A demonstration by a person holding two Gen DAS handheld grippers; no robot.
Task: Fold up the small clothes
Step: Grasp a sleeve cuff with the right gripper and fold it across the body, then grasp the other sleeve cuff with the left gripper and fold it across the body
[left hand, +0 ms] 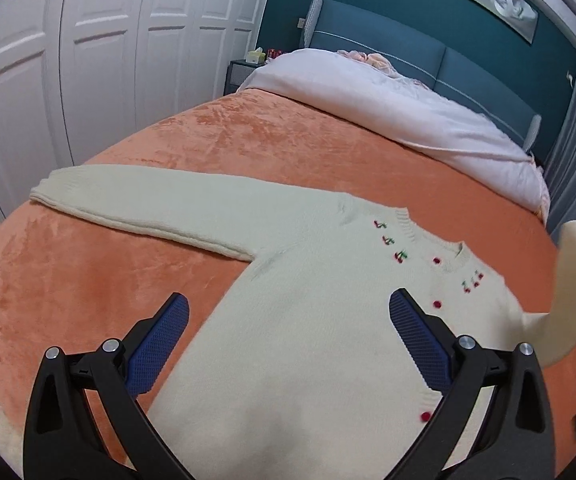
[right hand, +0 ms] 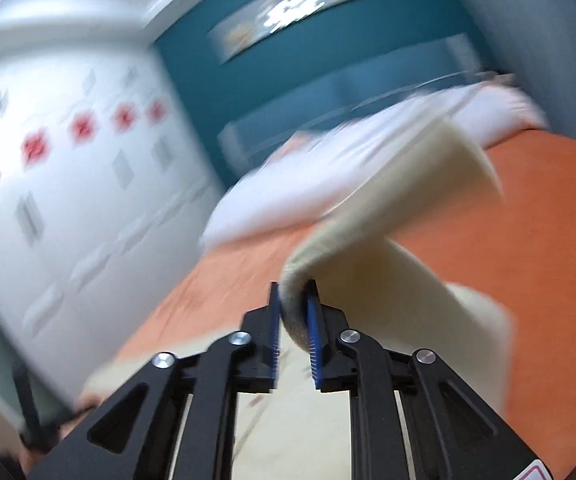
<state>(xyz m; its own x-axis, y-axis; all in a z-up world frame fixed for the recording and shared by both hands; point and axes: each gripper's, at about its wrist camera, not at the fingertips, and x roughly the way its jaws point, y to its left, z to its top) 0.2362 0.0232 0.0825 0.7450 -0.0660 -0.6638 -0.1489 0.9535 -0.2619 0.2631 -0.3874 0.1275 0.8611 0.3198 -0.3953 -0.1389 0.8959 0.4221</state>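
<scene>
Between the blue pads of the right claw (right hand: 293, 312) sits the cuff of one sweater sleeve (right hand: 400, 216), pinched and lifted clear of the bed so it can likely be carried across the body for the first fold. Beneath and ahead of the left claw (left hand: 288, 320), the cream sweater (left hand: 296, 344) lies flat, front up, its other sleeve stretched away to that claw's left. The left claw hangs wide open above the torso, holding nothing, probably placed to pin the knit. Underneath spreads an orange blanket (left hand: 88, 280).
</scene>
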